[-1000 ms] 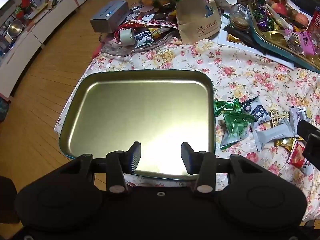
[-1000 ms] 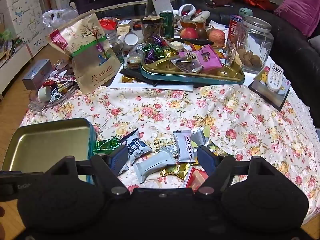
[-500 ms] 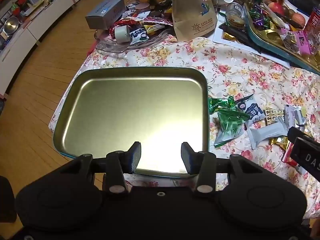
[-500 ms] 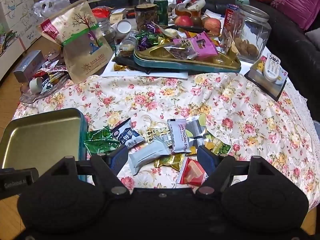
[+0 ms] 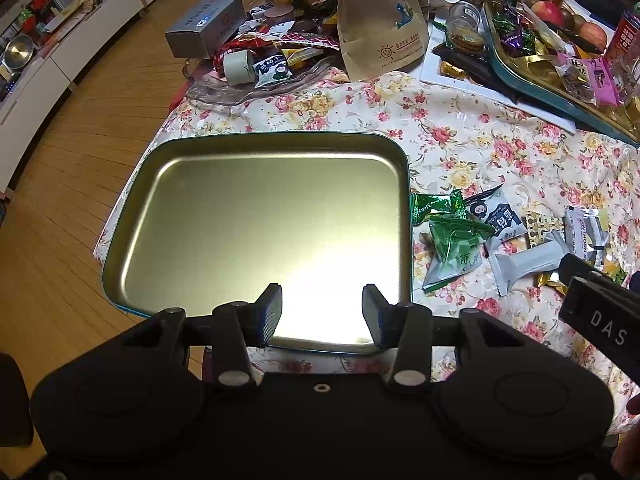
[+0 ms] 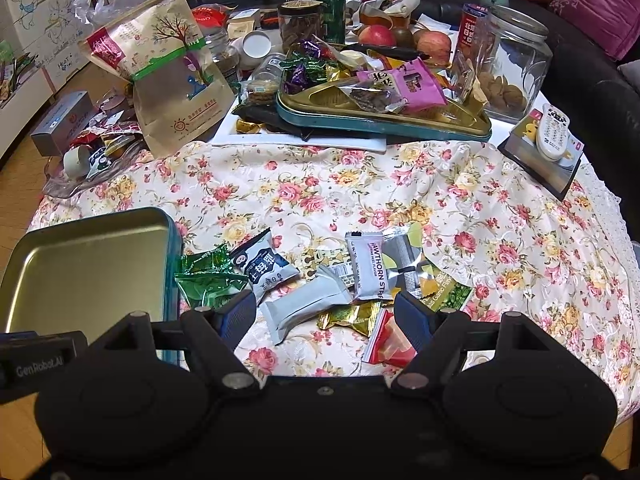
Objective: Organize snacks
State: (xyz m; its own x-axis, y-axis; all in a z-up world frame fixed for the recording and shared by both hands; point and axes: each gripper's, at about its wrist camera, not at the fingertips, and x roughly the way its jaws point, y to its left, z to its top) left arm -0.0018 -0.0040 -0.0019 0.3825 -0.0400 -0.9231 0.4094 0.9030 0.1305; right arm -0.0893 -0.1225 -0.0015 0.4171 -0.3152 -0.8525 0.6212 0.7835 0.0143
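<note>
We held the left tool (image 5: 321, 314) released over the near rim of the empty gold tray (image 5: 264, 224), its fingers apart with nothing between them. The tray lay at the surface's nine o'clock side, on the floral cloth (image 5: 472, 140).

Our right tool (image 6: 325, 316) was also released, jaws spread wide and gripping nothing, hovering above the pile of loose snacks. In the right wrist view, the pile sat just at three o'clock of the tray. A green packet (image 6: 208, 280) lay nearest the tray's wall, touching a dark blue-and-white packet (image 6: 262, 266) at its three o'clock. A plain grey packet (image 6: 304, 306) lay between the tool's fingers, with a gold wrapper (image 6: 352, 316) and a red-and-white packet (image 6: 388, 344) close to the right finger. A white hawthorn strip packet (image 6: 370, 266) lay beyond them, toward twelve o'clock, partly over a silver wrapper (image 6: 404, 258).

Toward twelve o'clock, well apart from the pile, stood a second tray (image 6: 384, 116) loaded with sweets, a brown paper bag (image 6: 172, 76), and a glass jar (image 6: 508, 64) with biscuits.
</note>
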